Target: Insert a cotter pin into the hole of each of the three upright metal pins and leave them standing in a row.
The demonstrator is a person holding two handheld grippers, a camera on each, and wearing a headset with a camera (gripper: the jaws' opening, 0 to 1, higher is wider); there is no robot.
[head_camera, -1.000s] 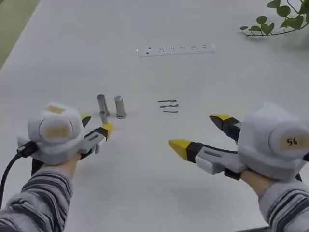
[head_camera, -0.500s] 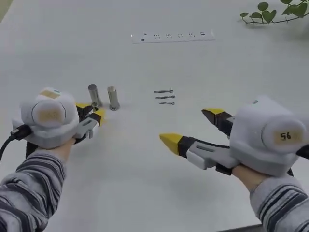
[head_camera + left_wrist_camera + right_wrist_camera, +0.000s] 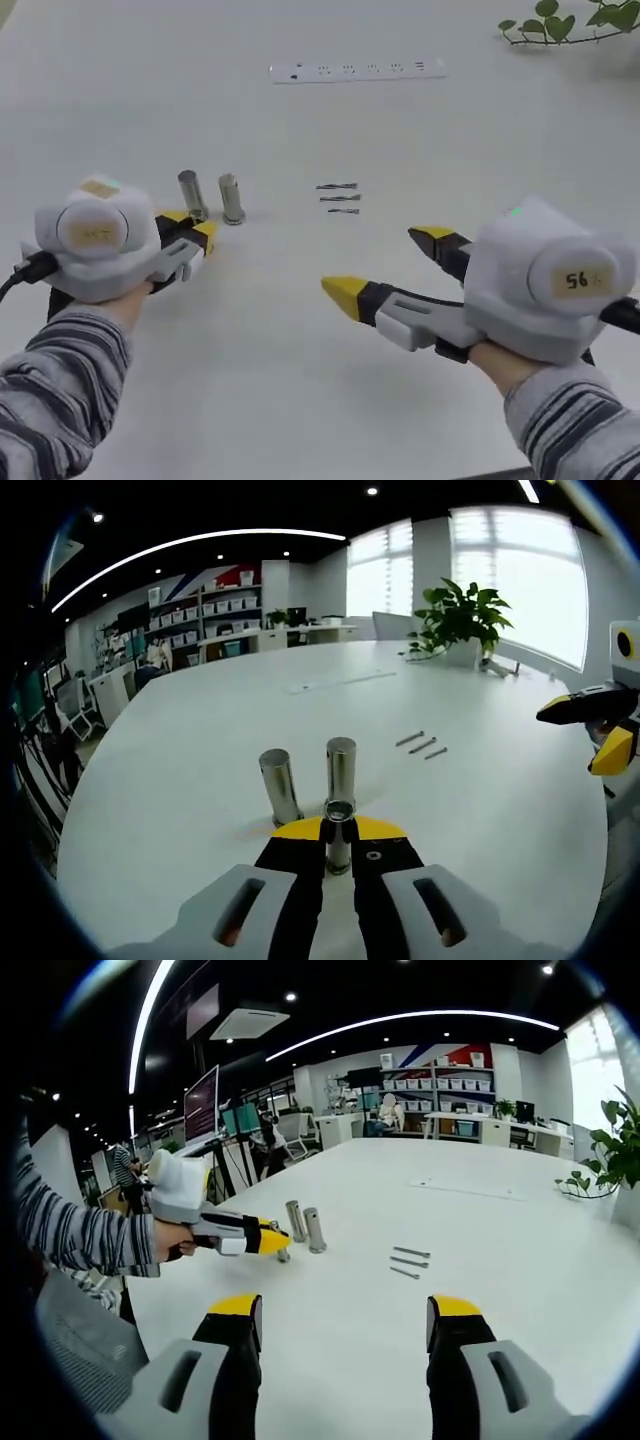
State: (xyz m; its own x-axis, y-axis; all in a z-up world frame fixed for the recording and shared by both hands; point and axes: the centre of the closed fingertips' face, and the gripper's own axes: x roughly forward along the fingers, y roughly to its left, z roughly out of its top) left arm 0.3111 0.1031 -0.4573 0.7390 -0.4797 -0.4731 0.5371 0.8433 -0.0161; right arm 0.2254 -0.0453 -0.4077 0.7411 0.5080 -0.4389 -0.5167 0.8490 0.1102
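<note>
So the left tongs [image 3: 190,226] are pinched tight on one metal pin [image 3: 338,840]. In the left gripper view it stands upright right between the yellow tips, hollow top facing up. Can't tell whether its foot is on the worktop [image 3: 300,380] or just off it. Directly past those tips stand the other two: the first free pin [image 3: 190,195] and the second free pin [image 3: 232,198], both upright, side by side and close but not touching, over on the left half of the worktop. None of the three has anything through it as far as I can make out, though the holes are too small to see. The three cotter pins [image 3: 340,198] lie flat in a neat little stack of parallel lines around the middle of the worktop, well apart from the upright pins and off to their right. The right tongs [image 3: 388,267] are spread wide, hovering over the near right part of the worktop and pointing roughly toward the cotter pins; in the right gripper view both yellow tips sit far apart, with the cotter pins ahead between them. A white power strip [image 3: 355,70] lies along the far edge, and a leafy plant [image 3: 570,22] pokes in at the far right corner. Striped sleeves [image 3: 60,390] on both arms.
</note>
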